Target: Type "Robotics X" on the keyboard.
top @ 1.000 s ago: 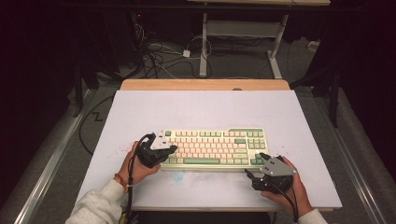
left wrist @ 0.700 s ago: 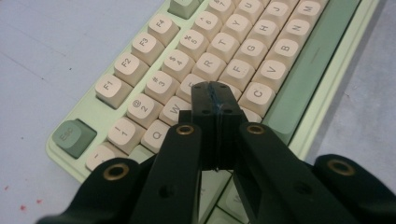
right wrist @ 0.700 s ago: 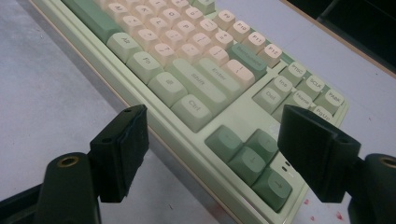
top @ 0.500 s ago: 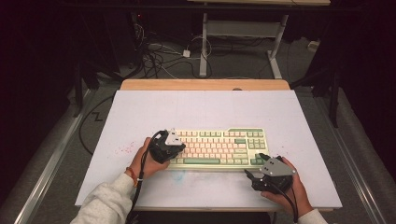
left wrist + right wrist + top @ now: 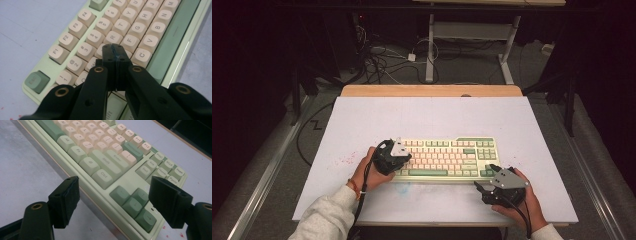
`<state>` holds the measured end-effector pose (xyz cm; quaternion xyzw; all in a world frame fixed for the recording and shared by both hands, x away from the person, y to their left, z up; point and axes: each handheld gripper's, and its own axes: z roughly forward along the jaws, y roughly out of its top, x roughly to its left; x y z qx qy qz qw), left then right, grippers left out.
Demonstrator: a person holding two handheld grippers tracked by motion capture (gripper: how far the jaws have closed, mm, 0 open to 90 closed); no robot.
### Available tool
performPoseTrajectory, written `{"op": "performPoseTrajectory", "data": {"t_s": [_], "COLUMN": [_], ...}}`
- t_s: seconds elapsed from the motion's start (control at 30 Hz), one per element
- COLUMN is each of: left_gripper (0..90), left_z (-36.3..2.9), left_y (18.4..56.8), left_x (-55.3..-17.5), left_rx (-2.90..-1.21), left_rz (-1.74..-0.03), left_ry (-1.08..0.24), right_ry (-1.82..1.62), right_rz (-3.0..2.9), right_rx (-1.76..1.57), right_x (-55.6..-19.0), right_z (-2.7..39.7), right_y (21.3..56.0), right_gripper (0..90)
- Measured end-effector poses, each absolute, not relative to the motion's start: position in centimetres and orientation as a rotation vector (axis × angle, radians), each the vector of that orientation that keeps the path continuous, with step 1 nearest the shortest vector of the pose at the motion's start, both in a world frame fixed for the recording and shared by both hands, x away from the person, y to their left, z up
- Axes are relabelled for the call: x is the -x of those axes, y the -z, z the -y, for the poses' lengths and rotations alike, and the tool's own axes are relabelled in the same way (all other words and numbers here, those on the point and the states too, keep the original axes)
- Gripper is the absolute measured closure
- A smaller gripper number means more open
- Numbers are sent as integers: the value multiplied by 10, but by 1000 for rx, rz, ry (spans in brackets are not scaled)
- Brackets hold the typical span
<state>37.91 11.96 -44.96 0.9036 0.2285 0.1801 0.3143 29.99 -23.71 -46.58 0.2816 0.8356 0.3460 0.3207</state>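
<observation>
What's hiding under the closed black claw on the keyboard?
The shut left claw sits over cream letter keys of the pale green keyboard, between R, F, C and 3. The keys directly beneath its tips are covered, so their letters cannot be read.

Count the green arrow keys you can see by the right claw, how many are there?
4 arrow keys, at the keyboard's near corner in the right gripper view: one on top, three in a row below. None looks hidden; the open right claw frames them.

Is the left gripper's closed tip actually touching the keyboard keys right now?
Cannot tell. In the left gripper view the left gripper, jaws shut together, covers the keyboard keys beside R and F, hiding any contact or gap. The high view is too coarse.
</observation>
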Motion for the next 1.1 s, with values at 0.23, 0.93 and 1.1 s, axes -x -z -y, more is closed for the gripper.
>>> {"op": "performPoseTrajectory", "data": {"t_s": [0.23,0.93,1.1], "left_gripper": [816,675,578], "left_z": [-122,-143,-148], "left_y": [445,436,438], "left_x": [-375,-360,-354], "left_rx": [-2355,-2263,-2268], "left_rz": [-592,-562,-562], "left_ry": [-508,-583,-615], "right_ry": [-910,-933,-942], "right_rz": [-2194,-2186,-2177], "right_rx": [-738,-762,-773], "right_x": [-300,-300,-300], "right_z": [238,238,240], "right_y": [465,462,459], "right_gripper": [251,253,254]}}
